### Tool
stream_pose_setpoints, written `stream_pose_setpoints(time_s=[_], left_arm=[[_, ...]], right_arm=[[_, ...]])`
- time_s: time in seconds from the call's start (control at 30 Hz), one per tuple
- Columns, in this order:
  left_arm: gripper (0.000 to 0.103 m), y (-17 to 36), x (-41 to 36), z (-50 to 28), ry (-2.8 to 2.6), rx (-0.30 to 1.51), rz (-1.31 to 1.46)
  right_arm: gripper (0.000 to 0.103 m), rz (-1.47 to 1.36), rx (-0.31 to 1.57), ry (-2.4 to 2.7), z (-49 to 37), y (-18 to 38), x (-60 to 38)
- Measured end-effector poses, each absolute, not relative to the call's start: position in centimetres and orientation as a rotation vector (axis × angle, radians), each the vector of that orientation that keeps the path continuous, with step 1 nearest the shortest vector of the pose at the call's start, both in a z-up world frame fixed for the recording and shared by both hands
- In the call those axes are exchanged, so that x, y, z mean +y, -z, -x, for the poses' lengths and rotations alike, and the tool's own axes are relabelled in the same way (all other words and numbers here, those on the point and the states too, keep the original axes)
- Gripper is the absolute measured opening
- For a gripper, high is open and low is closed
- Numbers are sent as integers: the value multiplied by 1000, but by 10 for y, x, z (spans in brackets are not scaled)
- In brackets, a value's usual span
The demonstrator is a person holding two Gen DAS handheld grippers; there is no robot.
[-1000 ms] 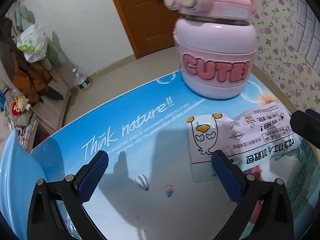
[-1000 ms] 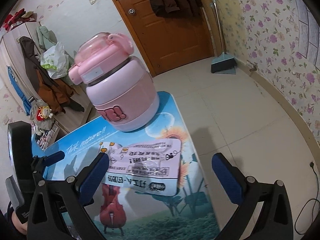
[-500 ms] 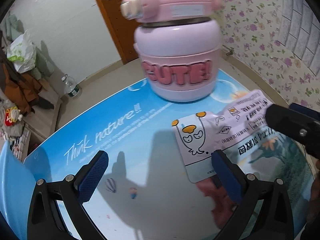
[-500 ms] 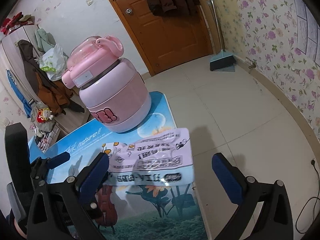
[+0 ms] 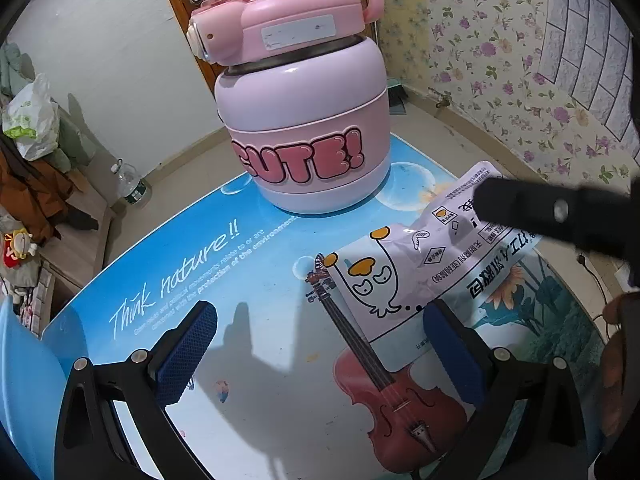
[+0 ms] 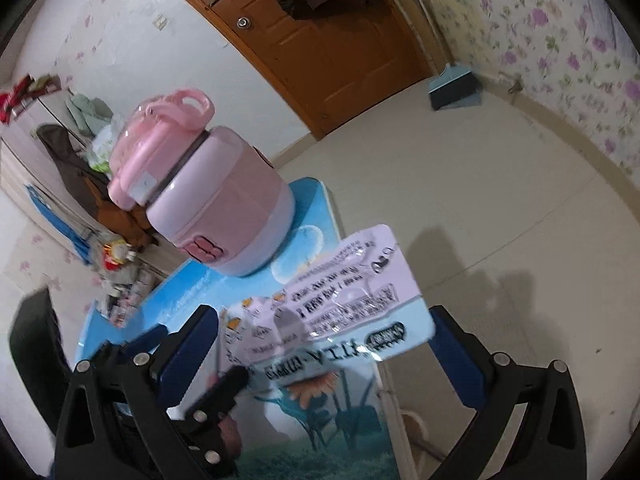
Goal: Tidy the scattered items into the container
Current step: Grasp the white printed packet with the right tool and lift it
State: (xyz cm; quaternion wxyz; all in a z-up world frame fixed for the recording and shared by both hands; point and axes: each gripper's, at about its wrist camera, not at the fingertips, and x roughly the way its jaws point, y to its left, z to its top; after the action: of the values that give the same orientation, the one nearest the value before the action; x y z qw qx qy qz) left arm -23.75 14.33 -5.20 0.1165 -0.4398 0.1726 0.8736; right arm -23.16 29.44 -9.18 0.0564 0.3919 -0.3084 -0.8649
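A white snack packet with a cartoon duck [image 5: 404, 268] lies on the blue printed table [image 5: 224, 264], its far end curling up near the right edge. It also shows in the right wrist view [image 6: 340, 312], lying between my right fingers. My left gripper [image 5: 320, 356] is open just above the table; its right finger [image 5: 452, 348] is over the packet's near edge. My right gripper [image 6: 324, 348] is open around the packet; its dark body [image 5: 540, 212] crosses over the packet in the left wrist view. A pink lidded pot marked "CUTE!" [image 5: 304, 120] stands closed behind the packet.
The table's right edge [image 6: 380, 392] drops to a tiled floor. A light blue chair edge [image 5: 24, 380] is at the left. A wooden door [image 6: 340, 48], a dustpan [image 6: 452, 88], a water bottle [image 5: 132, 184] and piled clothes [image 5: 36, 184] surround the table.
Both grippers have moved in closer to the packet and the pot. The right gripper has tilted and now straddles the packet, whose far end has lifted.
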Motion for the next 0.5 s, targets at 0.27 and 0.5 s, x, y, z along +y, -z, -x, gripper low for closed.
stream_pose_setpoints(time_s=[0.27,0.5], left_arm=[[103,52,148,239,-2552,500,1285],[103,53,151,239,-2550,496,1281]], right_arm=[[102,-1187,-1007,2578,244,93,304],[62,-1197,-949,2646,242,92,312]])
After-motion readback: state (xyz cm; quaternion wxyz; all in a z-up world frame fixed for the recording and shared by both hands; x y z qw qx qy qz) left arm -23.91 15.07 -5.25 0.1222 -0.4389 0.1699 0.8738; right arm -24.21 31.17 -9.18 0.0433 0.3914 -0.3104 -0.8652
